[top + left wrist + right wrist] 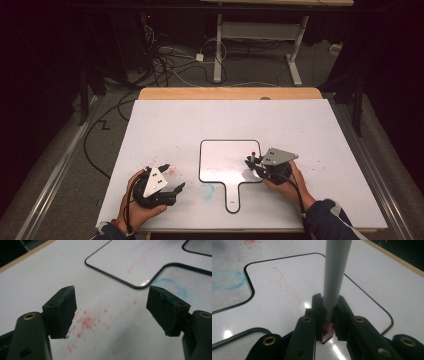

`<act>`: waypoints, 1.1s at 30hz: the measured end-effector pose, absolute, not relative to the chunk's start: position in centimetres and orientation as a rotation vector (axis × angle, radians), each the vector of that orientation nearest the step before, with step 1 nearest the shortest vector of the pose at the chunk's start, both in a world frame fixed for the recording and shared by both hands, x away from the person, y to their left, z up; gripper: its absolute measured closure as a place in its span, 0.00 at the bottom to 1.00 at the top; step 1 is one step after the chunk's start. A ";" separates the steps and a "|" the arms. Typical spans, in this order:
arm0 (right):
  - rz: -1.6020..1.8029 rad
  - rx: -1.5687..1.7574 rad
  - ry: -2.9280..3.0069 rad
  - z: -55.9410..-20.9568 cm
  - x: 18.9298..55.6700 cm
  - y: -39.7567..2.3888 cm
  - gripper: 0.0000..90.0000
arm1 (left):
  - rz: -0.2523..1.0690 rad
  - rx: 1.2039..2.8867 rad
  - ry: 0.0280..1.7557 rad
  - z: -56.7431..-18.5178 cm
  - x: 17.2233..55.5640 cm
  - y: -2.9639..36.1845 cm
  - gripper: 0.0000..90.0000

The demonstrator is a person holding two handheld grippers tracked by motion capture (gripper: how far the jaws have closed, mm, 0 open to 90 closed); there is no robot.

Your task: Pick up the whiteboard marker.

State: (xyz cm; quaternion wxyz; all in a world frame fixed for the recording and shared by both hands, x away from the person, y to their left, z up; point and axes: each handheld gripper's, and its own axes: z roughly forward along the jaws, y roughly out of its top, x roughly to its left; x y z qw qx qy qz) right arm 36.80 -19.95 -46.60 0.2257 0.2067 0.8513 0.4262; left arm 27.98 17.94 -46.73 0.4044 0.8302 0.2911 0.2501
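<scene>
Right gripper view, grey marker (pixel 335 272), red tip down on whiteboard (pixel 294 290), right gripper (pixel 328 315) clamped on it, left gripper (pixel 112 312) apart, empty.

a: do we find any word, number or brand that we can read?

b: no, we find none. on the whiteboard (pixel 225 162) we see only faint red scribbles, and they form no letter for us.

a: and the blue mark on the table cover (pixel 165 125), just beside the board handle?

b: it is a smeared ring, not a sign. the red dots near it are only specks.

a: on the marker (pixel 335 272) we see a plain grey barrel, no label on the side that faces us.

b: yes. the grey plates on the grippers carry only holes, no print that we can make out.
</scene>
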 end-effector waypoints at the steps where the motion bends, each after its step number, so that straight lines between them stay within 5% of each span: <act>1: 1.186 0.563 2.344 -46.7 36.8 -19.6 0.91 | 0.632 2.090 0.737 -46.7 27.8 18.0 0.25; 33: 1.269 0.487 2.505 -46.8 38.3 -7.5 0.91 | 0.545 2.116 0.721 -47.1 28.1 17.8 0.25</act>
